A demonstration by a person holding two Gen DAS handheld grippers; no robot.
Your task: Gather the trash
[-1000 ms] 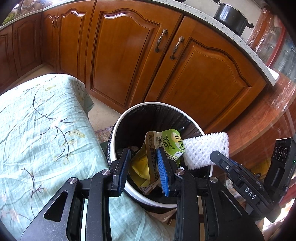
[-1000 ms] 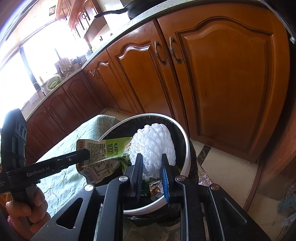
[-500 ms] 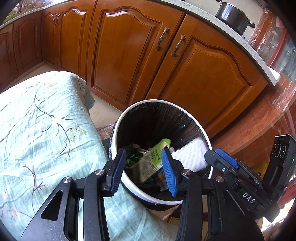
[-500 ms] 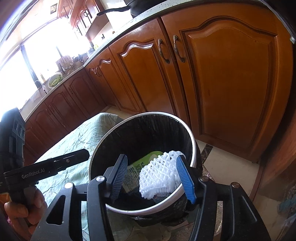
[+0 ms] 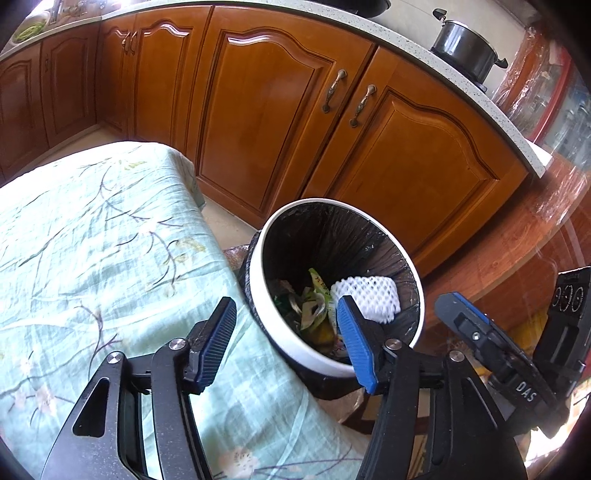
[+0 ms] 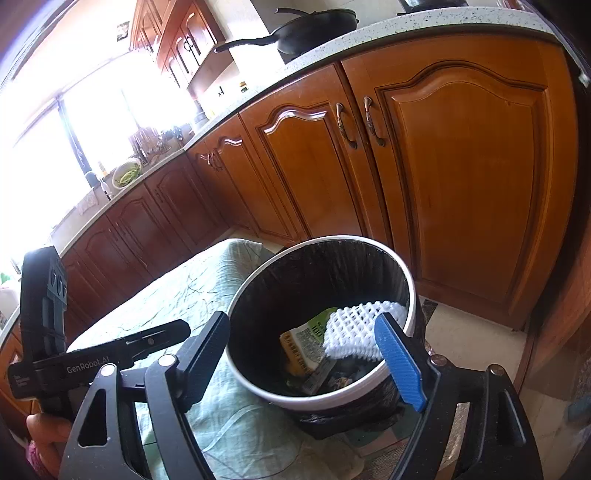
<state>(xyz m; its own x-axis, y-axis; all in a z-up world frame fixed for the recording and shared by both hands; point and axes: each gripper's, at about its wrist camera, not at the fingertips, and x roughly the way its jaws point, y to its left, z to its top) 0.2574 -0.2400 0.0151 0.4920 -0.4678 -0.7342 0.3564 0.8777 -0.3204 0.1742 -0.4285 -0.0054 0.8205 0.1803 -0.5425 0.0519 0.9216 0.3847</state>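
A white-rimmed trash bin (image 5: 258,291) with a black liner stands on the floor beside the table; it also shows in the right wrist view (image 6: 258,373). Inside lie a white foam net (image 5: 369,295) (image 6: 354,325), a green wrapper (image 5: 314,295) (image 6: 314,332) and other scraps. My left gripper (image 5: 288,343) is open and empty above the bin's near rim. My right gripper (image 6: 306,354) is open and empty above the bin. The right gripper also shows at the right of the left wrist view (image 5: 491,343), and the left gripper shows at the left of the right wrist view (image 6: 122,350).
A table with a pale green floral cloth (image 5: 92,251) lies left of the bin. Wooden kitchen cabinets (image 5: 295,122) run behind it, with a black pot (image 5: 465,48) and a pan (image 6: 314,29) on the countertop. A glossy wooden surface (image 5: 535,236) is at the right.
Both grippers opened and let go: the green wrapper and the white foam net dropped into the bin. Both grippers have pulled back and up from the bin.
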